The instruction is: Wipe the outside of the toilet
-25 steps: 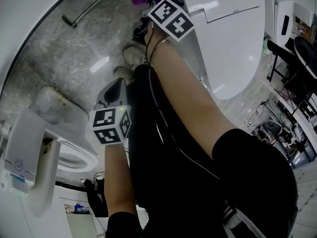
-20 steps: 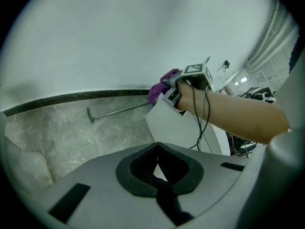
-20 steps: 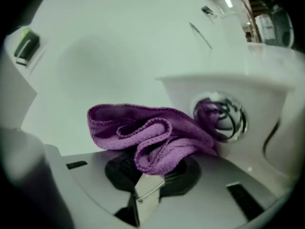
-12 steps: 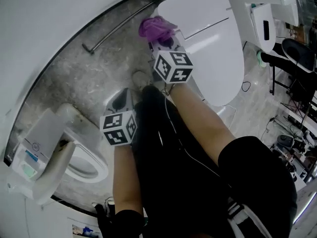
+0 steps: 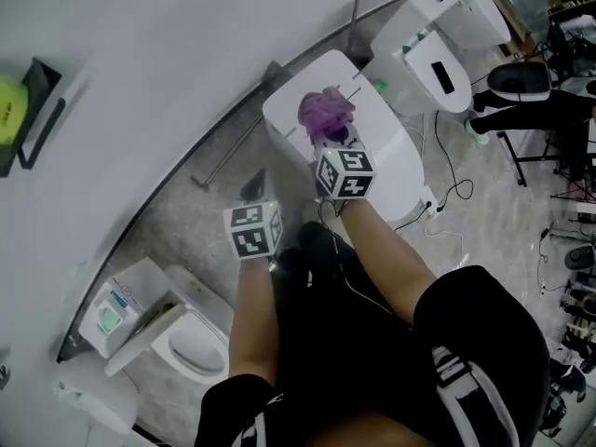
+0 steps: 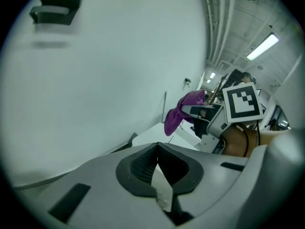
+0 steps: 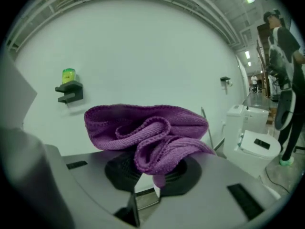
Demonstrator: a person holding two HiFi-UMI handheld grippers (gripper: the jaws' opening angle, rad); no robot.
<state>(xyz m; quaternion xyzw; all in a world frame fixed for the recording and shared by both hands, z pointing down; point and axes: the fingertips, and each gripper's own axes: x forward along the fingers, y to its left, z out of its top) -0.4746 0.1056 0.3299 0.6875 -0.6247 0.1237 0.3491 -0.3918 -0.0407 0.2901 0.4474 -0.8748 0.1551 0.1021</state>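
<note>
The white toilet (image 5: 386,161) stands against the wall in the head view, lid down. My right gripper (image 5: 328,134) is shut on a bunched purple cloth (image 5: 324,112) over the back of the lid, by the tank; whether the cloth touches it I cannot tell. In the right gripper view the cloth (image 7: 147,128) bulges out over the clamped jaws of the right gripper (image 7: 152,173). My left gripper (image 5: 252,198) hangs to the toilet's left above the floor. Its jaws are shut with nothing between them in the left gripper view (image 6: 157,163), where the cloth (image 6: 183,111) shows ahead.
A second toilet (image 5: 191,347) with a raised lid stands at lower left, a third (image 5: 438,59) at upper right. A metal bar (image 5: 233,152) lies along the wall's foot. A wall shelf (image 7: 69,90) carries a green item. Cables (image 5: 447,198) and stands (image 5: 535,133) fill the right.
Both grippers have risen away from the floor. The right one has carried the purple cloth from the toilet's left side up over the back of the lid.
</note>
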